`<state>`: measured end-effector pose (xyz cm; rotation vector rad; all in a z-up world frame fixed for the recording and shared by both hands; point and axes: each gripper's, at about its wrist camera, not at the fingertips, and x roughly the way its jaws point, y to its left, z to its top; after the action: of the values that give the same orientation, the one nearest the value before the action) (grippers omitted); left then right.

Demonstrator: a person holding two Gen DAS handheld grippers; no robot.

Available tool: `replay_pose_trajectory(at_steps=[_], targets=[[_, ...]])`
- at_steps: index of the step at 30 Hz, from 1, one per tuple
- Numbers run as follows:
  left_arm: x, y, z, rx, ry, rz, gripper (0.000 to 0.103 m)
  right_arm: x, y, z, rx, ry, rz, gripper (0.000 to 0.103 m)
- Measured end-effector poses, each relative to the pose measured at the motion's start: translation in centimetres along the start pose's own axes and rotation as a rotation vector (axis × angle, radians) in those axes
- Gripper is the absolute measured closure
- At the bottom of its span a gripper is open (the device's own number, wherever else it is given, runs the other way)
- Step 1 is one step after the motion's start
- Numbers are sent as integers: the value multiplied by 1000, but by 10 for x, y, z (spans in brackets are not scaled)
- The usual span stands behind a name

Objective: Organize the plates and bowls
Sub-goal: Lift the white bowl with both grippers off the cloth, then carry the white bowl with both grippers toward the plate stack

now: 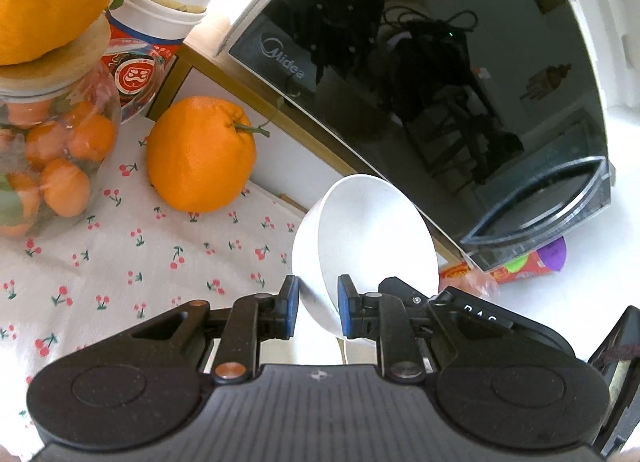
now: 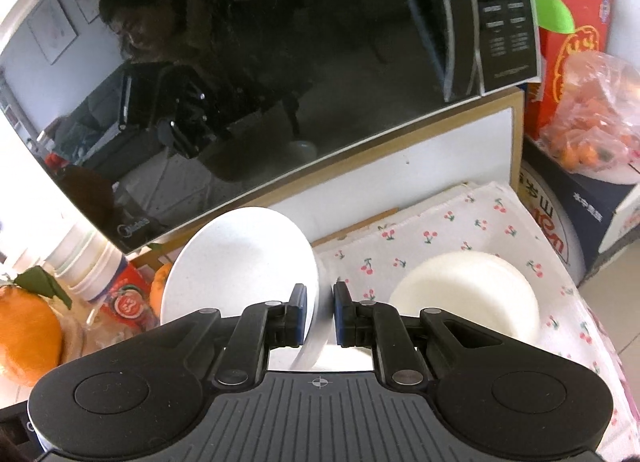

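Note:
In the left wrist view my left gripper (image 1: 318, 294) is shut on the rim of a white bowl (image 1: 368, 230), which hangs tilted above the cherry-print cloth (image 1: 140, 262). In the right wrist view my right gripper (image 2: 320, 302) is shut on the edge of a white plate (image 2: 236, 266), held tilted up to the left. Below and to its right, a stack of white dishes (image 2: 468, 294) rests upside down on the cloth (image 2: 460, 222).
A black microwave (image 1: 420, 82) on a wooden-edged shelf fills the back. A large orange (image 1: 200, 154), a glass jar of small oranges (image 1: 52, 150) and stacked paper cups (image 1: 168, 2) stand at the left. At the right are a bag of oranges (image 2: 588, 122) and boxes (image 2: 576, 214).

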<state>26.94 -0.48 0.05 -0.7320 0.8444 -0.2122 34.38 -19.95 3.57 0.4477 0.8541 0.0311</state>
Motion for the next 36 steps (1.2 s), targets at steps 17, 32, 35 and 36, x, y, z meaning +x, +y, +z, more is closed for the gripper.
replay_pose_trajectory(at_steps=[17, 32, 35, 36], targets=[[-34, -10, -30, 124, 111, -22, 85, -66, -24, -37, 98, 31, -26, 88], [-29, -26, -77, 259, 273, -58, 88, -118, -71, -70, 222, 33, -74, 88], [-28, -33, -89, 295, 299, -64, 88, -129, -80, -78, 239, 32, -97, 87], [-29, -35, -92, 309, 303, -63, 88, -132, -83, -81, 242, 32, -106, 87]])
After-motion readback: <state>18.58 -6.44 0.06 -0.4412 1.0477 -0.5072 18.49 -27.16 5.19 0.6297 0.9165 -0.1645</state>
